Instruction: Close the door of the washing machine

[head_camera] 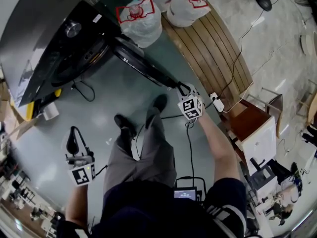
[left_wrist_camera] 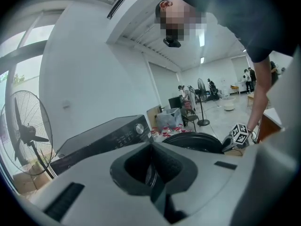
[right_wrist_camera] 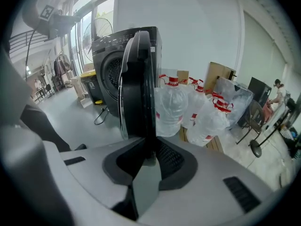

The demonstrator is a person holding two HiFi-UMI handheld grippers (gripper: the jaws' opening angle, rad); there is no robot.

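Holding bottles (right_wrist_camera: 170, 105), clear bags (head_camera: 140, 19) stand beside the open door (head_camera: 143, 63).

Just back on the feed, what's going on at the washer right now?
A person stands in front of the black front-loading washing machine, whose round dark door is swung wide open. The right claw is clamped on the door's outer edge, well placed to swing it shut. The left claw hangs off to the person's left side, closed and empty. The door is not yet closed.
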